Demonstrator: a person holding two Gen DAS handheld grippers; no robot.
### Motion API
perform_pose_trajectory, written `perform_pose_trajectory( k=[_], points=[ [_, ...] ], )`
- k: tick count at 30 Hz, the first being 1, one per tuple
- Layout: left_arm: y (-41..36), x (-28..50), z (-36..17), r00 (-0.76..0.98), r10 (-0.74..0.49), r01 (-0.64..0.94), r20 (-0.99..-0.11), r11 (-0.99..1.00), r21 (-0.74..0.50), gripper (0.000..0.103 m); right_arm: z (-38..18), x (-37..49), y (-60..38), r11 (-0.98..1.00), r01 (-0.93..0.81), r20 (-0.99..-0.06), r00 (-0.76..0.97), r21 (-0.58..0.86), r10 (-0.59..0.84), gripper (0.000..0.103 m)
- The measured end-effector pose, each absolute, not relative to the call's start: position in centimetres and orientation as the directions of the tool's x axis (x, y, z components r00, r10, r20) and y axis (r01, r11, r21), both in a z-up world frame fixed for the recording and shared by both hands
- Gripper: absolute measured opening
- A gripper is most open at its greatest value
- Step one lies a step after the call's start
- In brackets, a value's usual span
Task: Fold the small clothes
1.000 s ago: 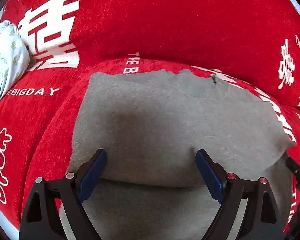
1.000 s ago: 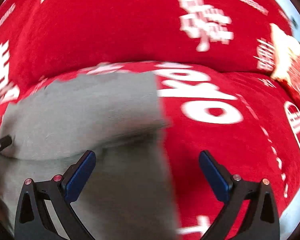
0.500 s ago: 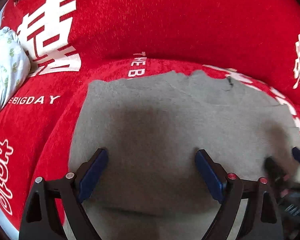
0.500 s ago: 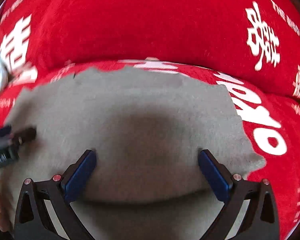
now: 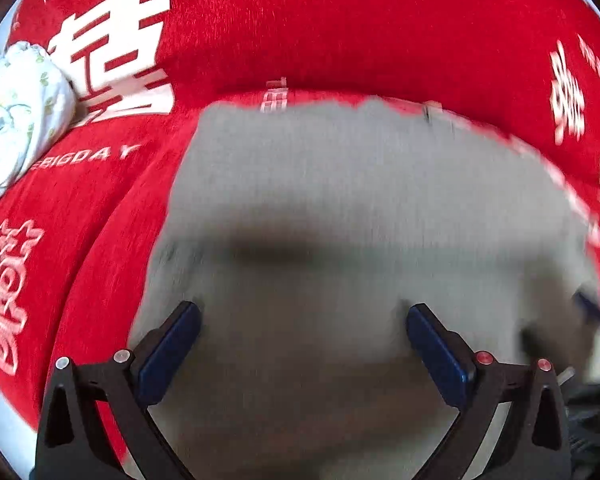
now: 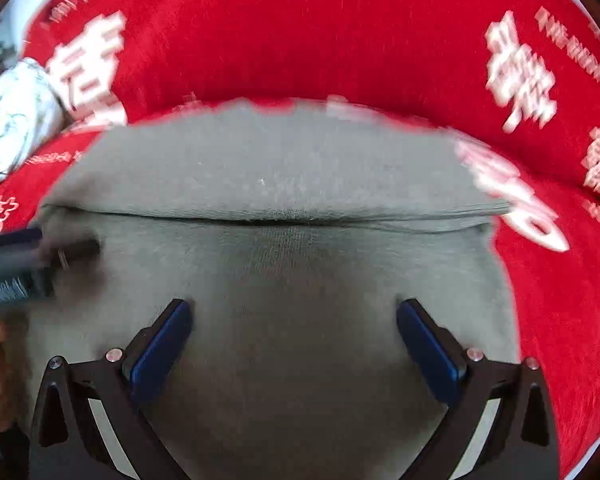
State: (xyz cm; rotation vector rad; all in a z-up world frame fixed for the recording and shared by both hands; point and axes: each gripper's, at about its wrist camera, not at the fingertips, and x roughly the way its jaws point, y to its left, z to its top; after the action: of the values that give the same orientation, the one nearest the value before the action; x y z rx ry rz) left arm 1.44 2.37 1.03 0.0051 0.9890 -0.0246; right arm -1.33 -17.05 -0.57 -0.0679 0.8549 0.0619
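Both my left tool (image 5: 302, 354) and right tool (image 6: 294, 350) hang released over the grey garment (image 6: 284, 168) on the red sofa cover (image 6: 300, 40); neither grips anything. I'd pinch the near hem at both corners evenly; then lift it to the far fold line (image 6: 276, 218).

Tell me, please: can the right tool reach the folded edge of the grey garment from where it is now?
Probably yes. The right tool is open above the grey garment, the folded edge lies straight ahead of it, and nothing lies between them. The left tool stays off to the side.
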Motion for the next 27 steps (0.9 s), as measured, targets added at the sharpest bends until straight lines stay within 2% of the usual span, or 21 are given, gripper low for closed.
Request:
perform_pose_trajectory(
  k=[2, 6, 12, 16, 18, 19, 21, 25, 27],
  points=[
    [2.5, -1.9, 1.2, 0.595, 0.002, 0.043, -0.804, 0.999, 0.034, 0.103, -0.5, -3.4, -17.3, 0.995, -0.094, -0.756, 0.654, -0.035, 0.035, 0.102],
    [4.4, -6.6, 1.1, 0.591, -0.047, 0.025, -0.805, 0.999, -0.04, 0.103, -0.5, -7.3, -17.8, 0.993, -0.103, -0.747, 0.664, -0.054, 0.029, 0.102],
    [4.7, -10.7, 0.8, 0.576, -0.021, 0.058, -0.817, 0.998, 0.016, 0.103, -1.2, -11.5, -18.0, 0.993, -0.1, -0.748, 0.663, -0.059, 0.022, 0.102],
    [3.6, -10.5, 2.8, 0.622, -0.08, 0.077, -0.779, 0.996, -0.042, 0.103, -0.2, -11.6, -16.6, 0.992, -0.121, -0.754, 0.654, -0.022, 0.063, 0.103],
    [3.3, -9.4, 1.7, 0.584, -0.07, 0.062, -0.809, 0.997, -0.042, 0.103, -0.3, -11.1, -15.3, 0.986, -0.164, -0.753, 0.653, -0.026, 0.089, 0.102],
    [3.3, -8.6, 0.5, 0.534, -0.007, 0.022, -0.846, 1.0, 0.005, 0.103, -1.0, -10.7, -14.7, 0.982, -0.179, -0.774, 0.63, -0.055, 0.072, 0.102],
    [3.9, -9.4, 0.4, 0.547, -0.023, 0.005, -0.837, 1.0, -0.024, 0.103, -1.5, -11.6, -14.3, 0.977, -0.187, -0.764, 0.644, -0.103, 0.043, 0.102],
    [3.9, -12.4, -0.7, 0.503, -0.018, 0.041, -0.864, 0.999, 0.004, 0.103, -2.6, -14.7, -15.2, 0.968, -0.217, -0.783, 0.621, -0.124, 0.04, 0.102],
    [4.5, -13.3, -1.4, 0.461, -0.054, 0.036, -0.886, 0.998, -0.042, 0.103, -3.3, -16.1, -15.5, 0.96, -0.229, -0.786, 0.618, -0.162, 0.014, 0.102]
  ],
)
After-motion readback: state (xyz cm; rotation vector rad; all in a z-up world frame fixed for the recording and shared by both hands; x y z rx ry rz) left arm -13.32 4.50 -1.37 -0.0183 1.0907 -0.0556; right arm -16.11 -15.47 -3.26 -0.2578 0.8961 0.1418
